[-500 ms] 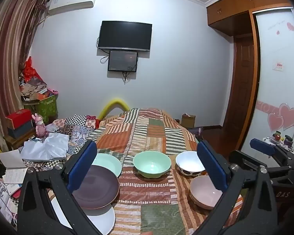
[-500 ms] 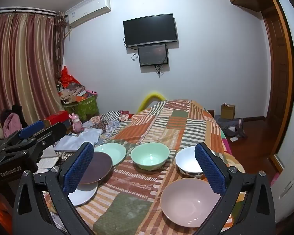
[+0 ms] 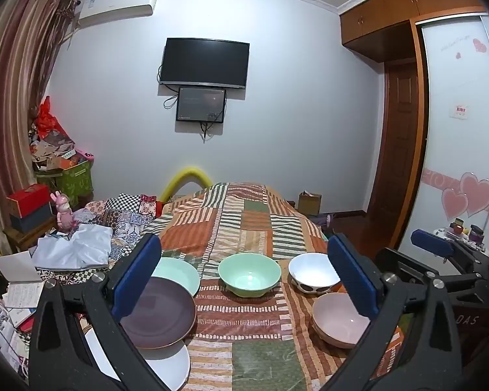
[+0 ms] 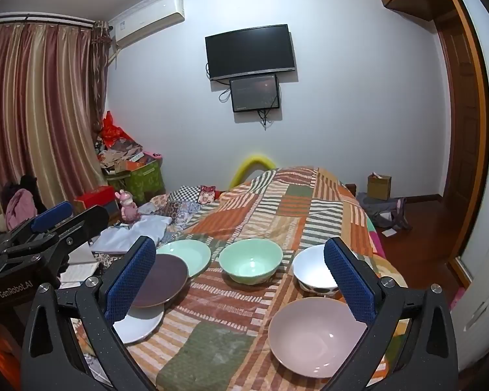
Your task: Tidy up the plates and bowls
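Observation:
On the patchwork bedspread (image 3: pixel 244 228) (image 4: pixel 296 202) lie three overlapping plates at the left: a mint-green plate (image 3: pixel 176 272) (image 4: pixel 187 254), a dark purple plate (image 3: pixel 161 314) (image 4: pixel 163 280) and a white plate (image 3: pixel 169 363) (image 4: pixel 140 322). A mint-green bowl (image 3: pixel 249 273) (image 4: pixel 251 260) stands in the middle. To the right stand a white spotted bowl (image 3: pixel 313 272) (image 4: pixel 313 270) and a pink bowl (image 3: pixel 339 319) (image 4: pixel 316 332). My left gripper (image 3: pixel 244 280) and my right gripper (image 4: pixel 241 280) hover above the near edge, both open and empty.
Left of the bed lie crumpled clothes (image 3: pixel 71 247), papers (image 3: pixel 19 280), stacked boxes (image 3: pixel 29 202) and a pink toy rabbit (image 3: pixel 63 210). A television (image 3: pixel 207 62) hangs on the far wall. A wardrobe (image 3: pixel 456 130) and wooden floor (image 4: pixel 423 228) lie to the right.

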`<state>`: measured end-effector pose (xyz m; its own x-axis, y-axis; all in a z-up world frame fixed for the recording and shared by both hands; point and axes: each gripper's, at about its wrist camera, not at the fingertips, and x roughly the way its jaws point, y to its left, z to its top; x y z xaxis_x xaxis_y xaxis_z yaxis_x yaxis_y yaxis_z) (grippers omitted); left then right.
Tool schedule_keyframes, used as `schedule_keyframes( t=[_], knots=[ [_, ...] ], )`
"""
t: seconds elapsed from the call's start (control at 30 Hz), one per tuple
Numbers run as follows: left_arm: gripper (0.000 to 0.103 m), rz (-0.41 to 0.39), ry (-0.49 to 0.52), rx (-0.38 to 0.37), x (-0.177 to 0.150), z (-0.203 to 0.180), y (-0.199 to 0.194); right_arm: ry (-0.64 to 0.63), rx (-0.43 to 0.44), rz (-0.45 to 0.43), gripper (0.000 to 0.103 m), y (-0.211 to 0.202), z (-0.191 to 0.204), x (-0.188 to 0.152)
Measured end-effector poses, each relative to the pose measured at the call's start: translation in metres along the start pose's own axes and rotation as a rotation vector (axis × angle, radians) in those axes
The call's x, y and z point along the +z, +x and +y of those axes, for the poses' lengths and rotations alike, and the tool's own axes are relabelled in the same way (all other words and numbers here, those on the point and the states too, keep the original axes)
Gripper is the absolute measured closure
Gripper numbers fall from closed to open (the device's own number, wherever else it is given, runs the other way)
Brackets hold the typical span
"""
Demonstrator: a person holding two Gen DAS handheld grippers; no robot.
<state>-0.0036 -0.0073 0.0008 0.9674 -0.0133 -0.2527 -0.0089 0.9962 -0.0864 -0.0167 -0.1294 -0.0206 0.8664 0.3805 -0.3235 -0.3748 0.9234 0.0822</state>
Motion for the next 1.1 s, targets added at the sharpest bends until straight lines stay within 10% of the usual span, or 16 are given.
schedule_keyframes(
  t=[1.1],
  knots=[
    [0.000, -0.010, -0.006, -0.013, 0.0021, 0.0050, -0.0091, 0.001, 0.000, -0.011, 0.000, -0.0033, -0.0016, -0.0004]
  ],
)
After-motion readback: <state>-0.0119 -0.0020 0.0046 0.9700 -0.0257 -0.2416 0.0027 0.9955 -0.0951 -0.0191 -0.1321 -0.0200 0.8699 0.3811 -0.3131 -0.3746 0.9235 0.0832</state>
